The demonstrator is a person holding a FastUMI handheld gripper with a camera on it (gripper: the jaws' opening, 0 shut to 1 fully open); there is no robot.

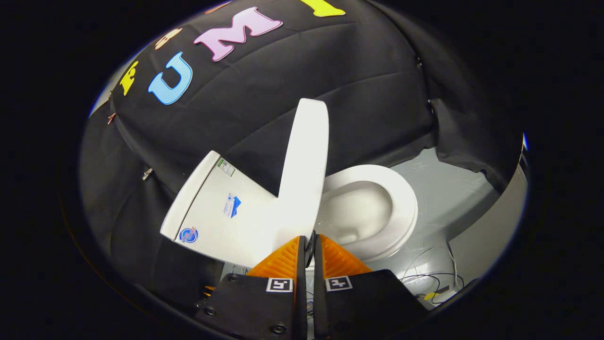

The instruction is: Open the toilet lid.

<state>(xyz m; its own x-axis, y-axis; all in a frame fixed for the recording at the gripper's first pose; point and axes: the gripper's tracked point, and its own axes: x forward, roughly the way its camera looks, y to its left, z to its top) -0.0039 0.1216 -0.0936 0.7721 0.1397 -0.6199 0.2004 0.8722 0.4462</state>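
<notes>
Lid point(304, 170) stands raised, near upright, off the seat point(403, 208) and beside the tank point(217, 208), so the opening looks all but done, while the hand-held gripper point(310, 245) pinches the lid's near edge between nearly closed fingers and has only to release.

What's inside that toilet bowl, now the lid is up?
The toilet bowl looks plain white inside, nothing lying in it. Its near part is hidden by the raised lid, whose edge the gripper pinches between both fingers.
</notes>
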